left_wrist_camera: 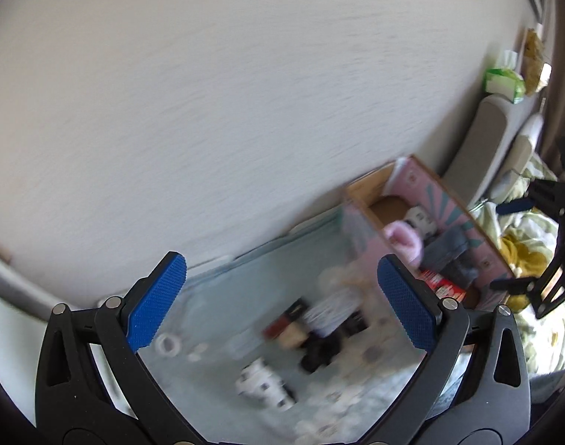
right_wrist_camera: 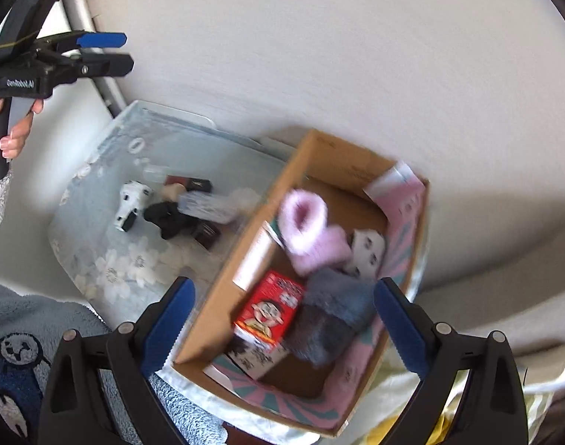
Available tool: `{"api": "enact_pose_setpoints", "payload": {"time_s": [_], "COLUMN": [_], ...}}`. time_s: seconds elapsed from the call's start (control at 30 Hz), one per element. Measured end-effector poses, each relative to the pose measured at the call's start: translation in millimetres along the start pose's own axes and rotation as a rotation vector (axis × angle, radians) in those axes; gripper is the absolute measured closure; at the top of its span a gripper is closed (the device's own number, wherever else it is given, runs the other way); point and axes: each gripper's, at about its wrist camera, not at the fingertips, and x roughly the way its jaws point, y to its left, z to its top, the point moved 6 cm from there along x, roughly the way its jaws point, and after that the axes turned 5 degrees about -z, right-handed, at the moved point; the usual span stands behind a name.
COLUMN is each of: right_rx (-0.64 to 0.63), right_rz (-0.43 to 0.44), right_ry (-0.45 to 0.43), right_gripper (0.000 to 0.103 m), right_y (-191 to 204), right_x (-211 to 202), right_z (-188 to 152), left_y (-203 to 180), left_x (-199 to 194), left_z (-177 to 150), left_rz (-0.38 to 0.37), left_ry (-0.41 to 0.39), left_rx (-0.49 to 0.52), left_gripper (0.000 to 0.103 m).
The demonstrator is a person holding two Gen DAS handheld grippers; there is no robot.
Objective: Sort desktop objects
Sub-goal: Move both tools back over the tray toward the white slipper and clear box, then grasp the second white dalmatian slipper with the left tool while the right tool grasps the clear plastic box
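An open cardboard box holds a pink fluffy sock, a grey fluffy sock, a white spotted sock and a red carton. My right gripper hangs open above this box, holding nothing. Left of the box, on the pale blue floral cloth, lie another white spotted sock, a black sock, a clear packet and small dark boxes. My left gripper is open and empty, raised above that pile. The left wrist view is blurred.
A white wall rises behind the table. A person's hand holds the left gripper's handle, with a fluffy blue sleeve below. A green tissue pack and grey cushions sit far right, beside yellow floral bedding.
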Motion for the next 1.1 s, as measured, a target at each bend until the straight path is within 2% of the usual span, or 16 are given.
{"api": "enact_pose_setpoints", "payload": {"time_s": [0.27, 0.47, 0.7, 1.03, 1.1], "right_rx": [-0.144, -0.363, -0.628, -0.785, -0.803], "right_rz": [0.074, 0.109, 0.128, 0.146, 0.141], "right_ry": [-0.003, 0.071, 0.183, 0.269, 0.281], "right_gripper": [0.007, 0.007, 0.007, 0.01, 0.016], "right_y": [44.7, 86.1, 120.9, 138.5, 138.5], "right_x": [23.6, 64.1, 132.6, 186.2, 192.5], "right_z": [39.3, 58.5, 64.2, 60.6, 58.7], "left_y": [50.0, 74.1, 72.3, 66.6, 63.9], "left_x": [0.3, 29.5, 71.8, 111.2, 115.3], "left_z": [-61.8, -120.5, -172.5, -195.6, -198.2], "left_rz": [0.057, 0.068, 0.117, 0.153, 0.165], "left_ry": [0.054, 0.122, 0.177, 0.188, 0.191], "left_rx": [-0.14, -0.319, -0.468, -0.52, -0.511], "left_gripper": [0.0, 0.0, 0.001, 0.003, 0.003]}}
